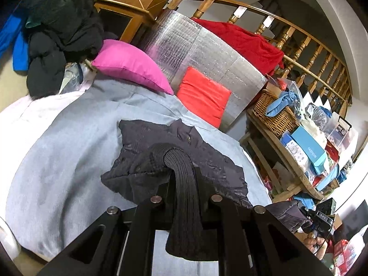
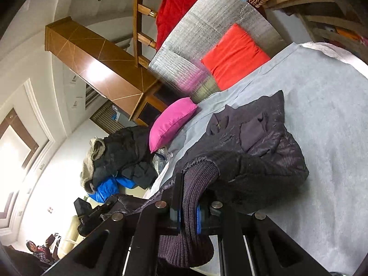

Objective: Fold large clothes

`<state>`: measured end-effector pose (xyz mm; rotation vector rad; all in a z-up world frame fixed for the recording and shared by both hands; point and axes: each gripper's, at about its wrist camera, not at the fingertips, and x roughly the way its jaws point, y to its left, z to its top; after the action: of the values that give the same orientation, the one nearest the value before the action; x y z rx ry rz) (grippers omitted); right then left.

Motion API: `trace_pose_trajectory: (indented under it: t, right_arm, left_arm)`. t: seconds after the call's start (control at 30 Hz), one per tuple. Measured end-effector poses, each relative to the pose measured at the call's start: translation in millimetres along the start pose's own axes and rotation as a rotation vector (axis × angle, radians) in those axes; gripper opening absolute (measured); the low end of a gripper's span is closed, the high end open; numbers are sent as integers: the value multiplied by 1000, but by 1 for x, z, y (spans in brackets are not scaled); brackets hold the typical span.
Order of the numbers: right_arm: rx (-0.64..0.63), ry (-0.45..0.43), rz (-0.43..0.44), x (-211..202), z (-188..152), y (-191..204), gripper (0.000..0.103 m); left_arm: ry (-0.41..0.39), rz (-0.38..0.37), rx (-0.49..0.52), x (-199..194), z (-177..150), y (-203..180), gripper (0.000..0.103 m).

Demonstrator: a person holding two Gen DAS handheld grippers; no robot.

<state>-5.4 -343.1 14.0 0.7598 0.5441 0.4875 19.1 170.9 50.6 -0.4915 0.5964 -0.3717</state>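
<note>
A dark purple puffer jacket [image 1: 147,142] lies bunched on a light blue sheet [image 1: 69,138] that covers the bed. My left gripper [image 1: 182,177] is shut on one ribbed knit cuff [image 1: 184,197], which hangs down between its fingers. Low at the right edge of this view, my right gripper [image 1: 319,218] is raised off the bed with the other sleeve. The right wrist view is rolled sideways. There my right gripper [image 2: 191,193] is shut on a ribbed cuff [image 2: 197,177], and the jacket [image 2: 264,138] rests on the sheet [image 2: 322,115] beyond it. My left gripper [image 2: 92,216] shows at the lower left.
A pink pillow [image 1: 128,66] and a red cushion [image 1: 202,94] lean on a silver foil panel [image 1: 207,53] at the bed's far end. Dark coats [image 1: 59,23] are piled at the far left. A wooden railing [image 1: 299,36] and a cluttered shelf with a wicker basket [image 1: 276,112] stand on the right.
</note>
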Motion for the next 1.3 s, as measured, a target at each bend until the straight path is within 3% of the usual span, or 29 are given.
trace_pose_trajectory:
  t: [0.23, 0.37, 0.73, 1.1, 1.3]
  right_arm:
    - [-10, -19, 3, 7, 14, -2, 9]
    - [-28, -9, 12, 1, 9, -3, 9]
    - [14, 114, -21, -3, -53, -17, 9]
    - [59, 157, -78, -14, -93, -29, 9]
    - [59, 148, -72, -17, -94, -29, 9]
  left_arm:
    - [-32, -11, 39, 7, 14, -13, 12]
    - [-39, -15, 60, -5, -1, -12, 12]
    - [96, 68, -22, -24, -74, 14, 12]
    - [135, 71, -42, -24, -100, 23, 11]
    - [120, 76, -38, -29, -101, 20, 11]
